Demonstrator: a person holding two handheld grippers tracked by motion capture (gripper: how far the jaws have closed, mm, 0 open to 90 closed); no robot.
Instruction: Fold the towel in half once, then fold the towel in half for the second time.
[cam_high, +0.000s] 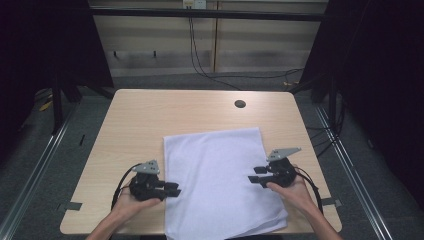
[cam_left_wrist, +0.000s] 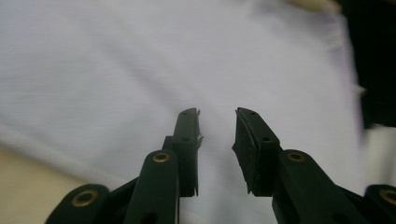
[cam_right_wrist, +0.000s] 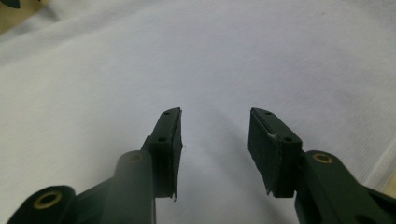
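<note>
A white folded cloth lies flat on the wooden table, its near edge hanging over the table's front. My left gripper sits at the cloth's left edge and points right, jaws parted with nothing between them; in the left gripper view the gripper hovers over the cloth. My right gripper reaches in from the cloth's right side and points left, jaws also apart and empty. Seen from the right gripper view, the gripper hangs just above the cloth.
A round cable hole sits near the table's far edge. Bare wood runs along the far and left parts of the table. Cables trail across the floor behind. Dark curtains and metal rails flank both sides.
</note>
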